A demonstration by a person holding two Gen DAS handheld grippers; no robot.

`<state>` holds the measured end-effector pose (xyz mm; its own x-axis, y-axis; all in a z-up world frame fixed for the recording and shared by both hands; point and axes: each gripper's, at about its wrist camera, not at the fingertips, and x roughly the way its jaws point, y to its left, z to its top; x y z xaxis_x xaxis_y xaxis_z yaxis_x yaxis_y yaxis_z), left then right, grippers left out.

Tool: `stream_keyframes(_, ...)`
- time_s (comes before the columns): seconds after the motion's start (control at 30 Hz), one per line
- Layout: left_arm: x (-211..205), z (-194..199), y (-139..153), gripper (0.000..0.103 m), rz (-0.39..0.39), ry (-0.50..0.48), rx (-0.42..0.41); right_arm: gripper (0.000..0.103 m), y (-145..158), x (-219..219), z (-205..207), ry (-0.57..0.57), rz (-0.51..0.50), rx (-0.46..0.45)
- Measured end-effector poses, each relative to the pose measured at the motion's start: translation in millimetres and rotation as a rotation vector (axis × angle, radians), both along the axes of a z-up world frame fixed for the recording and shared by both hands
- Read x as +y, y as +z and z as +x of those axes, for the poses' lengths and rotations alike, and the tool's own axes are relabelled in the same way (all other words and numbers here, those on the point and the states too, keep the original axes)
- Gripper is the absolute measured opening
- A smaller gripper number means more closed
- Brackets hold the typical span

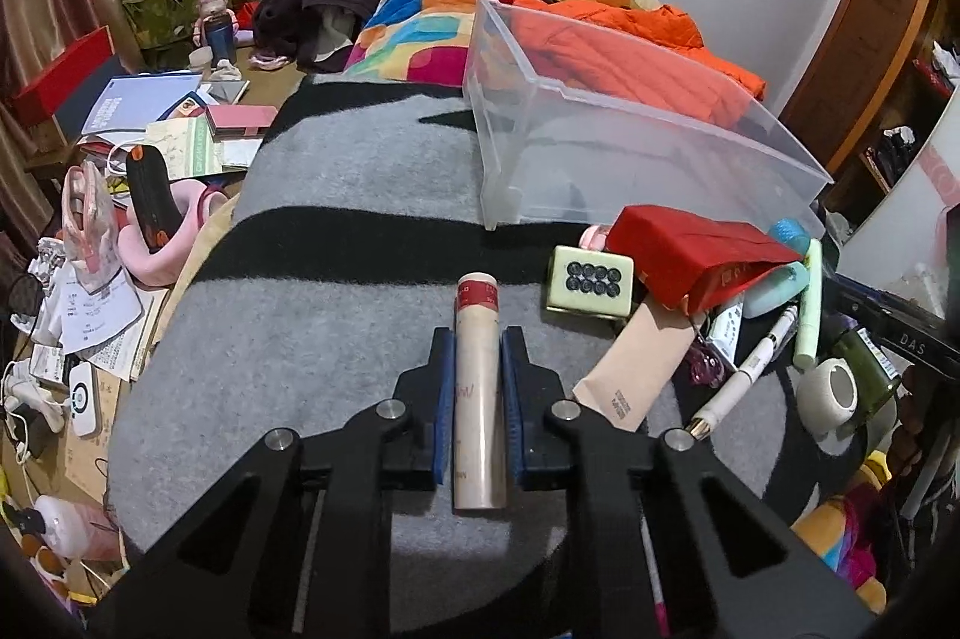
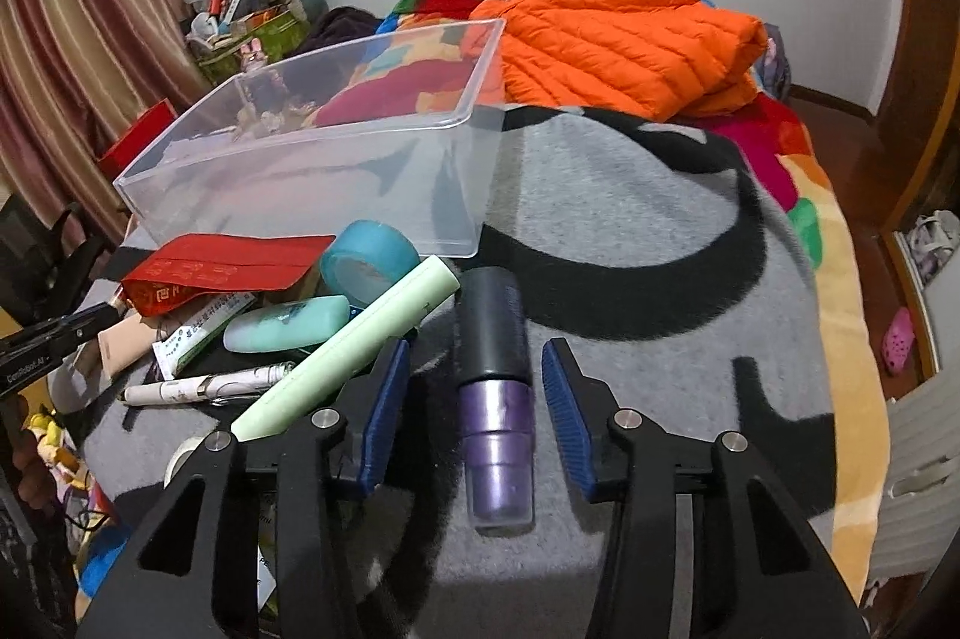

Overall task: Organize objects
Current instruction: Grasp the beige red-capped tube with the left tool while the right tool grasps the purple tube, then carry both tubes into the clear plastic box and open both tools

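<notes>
Left claw [image 1: 475, 339] is pinching a beige tube [image 1: 477, 399] over the bed's grey blanket [image 1: 336, 327]. Right claw [image 2: 475, 354] is standing spread around a purple bottle [image 2: 497, 399], a green tube [image 2: 354, 339] crowding its left finger. Clear bin [image 2: 300, 171] is lying just beyond.

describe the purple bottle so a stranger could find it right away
On the grey-and-black blanket, look in front of the clear bin, just right of the clutter pile. The purple bottle lies between the right gripper's open fingers, beside a pale green tube. Only it has a metallic purple body with a black cap.
</notes>
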<state>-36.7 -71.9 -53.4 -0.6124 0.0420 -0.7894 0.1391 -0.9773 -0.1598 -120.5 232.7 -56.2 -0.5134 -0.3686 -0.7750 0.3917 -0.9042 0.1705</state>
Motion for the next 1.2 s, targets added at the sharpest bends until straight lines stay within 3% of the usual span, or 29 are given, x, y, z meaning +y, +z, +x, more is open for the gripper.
stream_keyframes(0.07, -1.0, 0.2, 5.2, 0.014, -0.003, 0.001, 0.014, 0.023, 0.1, -0.7, -2.9, 0.005, 0.001, -0.012)
stream_keyframes(0.33, 0.4, 0.2, 40.0, 0.014, -0.018, -0.021, 0.112, 0.023, 11.9, 9.3, 10.2, -0.049, 0.026, 0.046)
stream_keyframes(0.57, 5.2, -14.7, 70.9, 0.014, -0.023, -0.061, 0.191, 0.023, 62.9, 15.9, 12.1, -0.065, -0.043, 0.156)
stream_keyframes(0.77, 6.3, -36.7, 87.9, 0.014, -0.016, -0.078, 0.224, 0.023, 98.1, -3.9, -0.8, -0.027, -0.068, 0.232)
stream_keyframes(1.0, 9.5, -84.8, 78.6, 0.014, 0.035, -0.126, 0.135, 0.023, 105.5, -37.7, -42.6, 0.023, -0.067, 0.213)
stream_keyframes(1.2, 18.5, -123.0, 56.4, 0.014, 0.025, -0.17, 0.022, 0.023, 87.4, -66.9, -75.4, 0.065, 0.005, 0.143)
